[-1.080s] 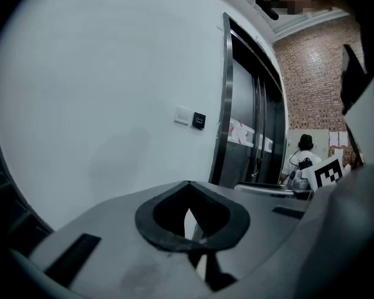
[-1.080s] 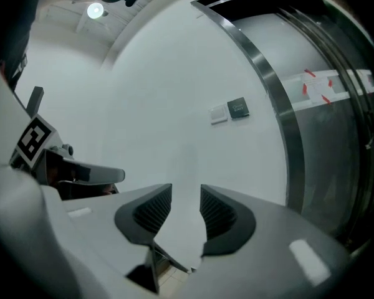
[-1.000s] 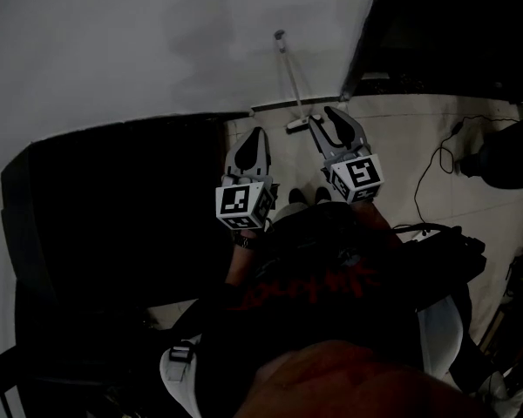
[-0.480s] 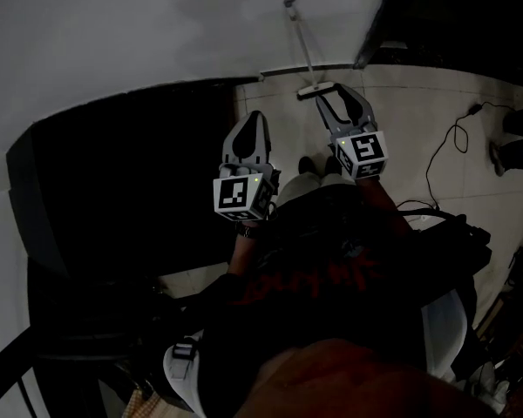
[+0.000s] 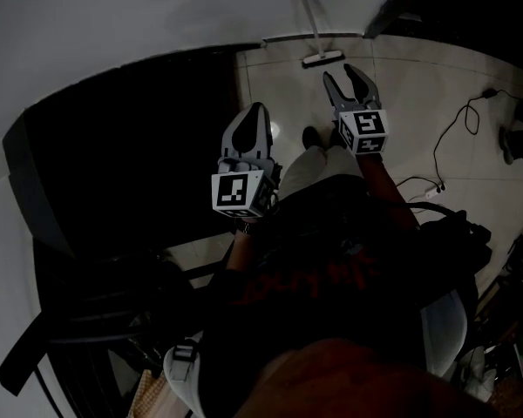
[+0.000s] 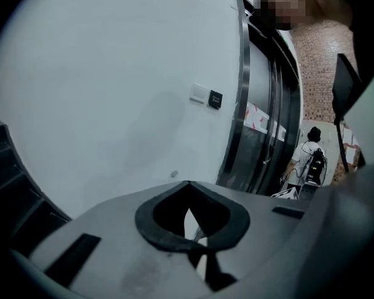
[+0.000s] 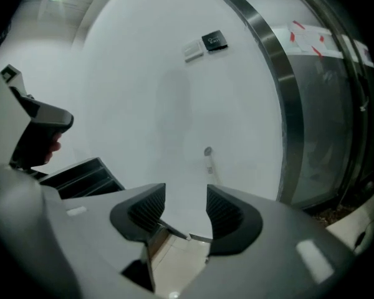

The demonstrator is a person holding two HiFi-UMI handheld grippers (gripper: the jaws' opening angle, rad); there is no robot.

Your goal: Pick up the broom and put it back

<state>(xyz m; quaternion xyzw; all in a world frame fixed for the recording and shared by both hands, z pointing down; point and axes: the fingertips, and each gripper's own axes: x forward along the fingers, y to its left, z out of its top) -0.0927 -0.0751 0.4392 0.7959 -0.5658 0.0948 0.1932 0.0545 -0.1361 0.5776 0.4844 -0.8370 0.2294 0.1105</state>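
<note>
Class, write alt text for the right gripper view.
The right gripper, its jaws just opened wider with nothing between them, points at a broom leaning on a white wall. A steel door frame curves at right.

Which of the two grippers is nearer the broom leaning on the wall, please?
The right gripper: its jaws, which have just been opening with nothing between them, point toward the broom; the left gripper, jaws together, sits farther back.
</note>
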